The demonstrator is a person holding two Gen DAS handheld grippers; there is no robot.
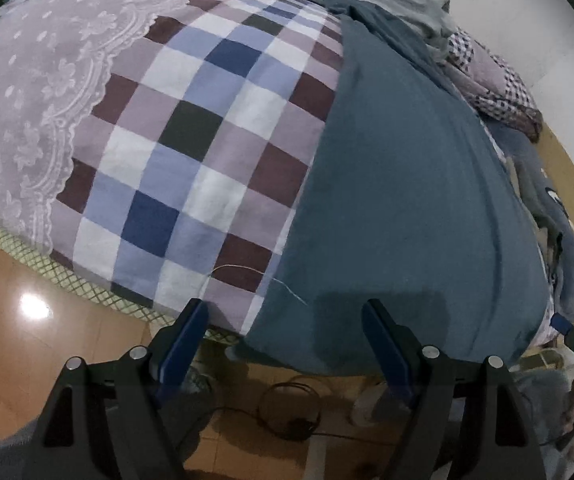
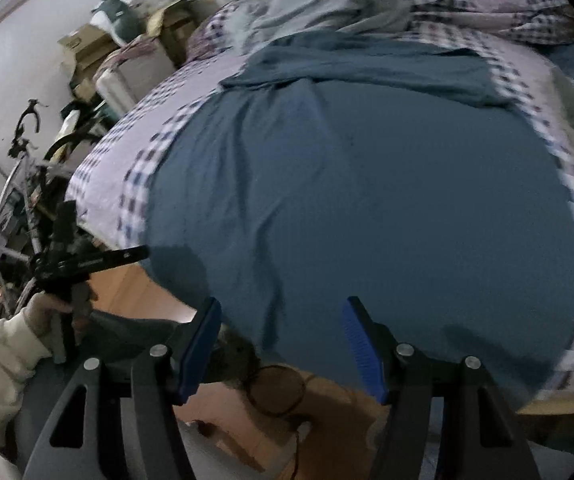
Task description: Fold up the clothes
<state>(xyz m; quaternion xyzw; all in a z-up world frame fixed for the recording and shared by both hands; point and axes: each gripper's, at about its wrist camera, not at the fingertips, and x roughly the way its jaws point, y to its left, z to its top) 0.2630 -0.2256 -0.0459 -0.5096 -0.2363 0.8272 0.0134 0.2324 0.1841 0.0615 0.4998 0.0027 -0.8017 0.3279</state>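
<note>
The left gripper (image 1: 285, 312) and the right gripper (image 2: 281, 312) are held with fingers spread apart, nothing between them, just off the bed's near edge. A teal garment (image 2: 367, 200) is laid flat on the checked bedsheet (image 1: 191, 152), its hem overhanging the edge. A wooden floor (image 1: 27, 340) is seen below.

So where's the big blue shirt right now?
The blue garment lies spread flat on the checked bedsheet, its near edge hanging over the bed's edge, just ahead of both open grippers.
</note>
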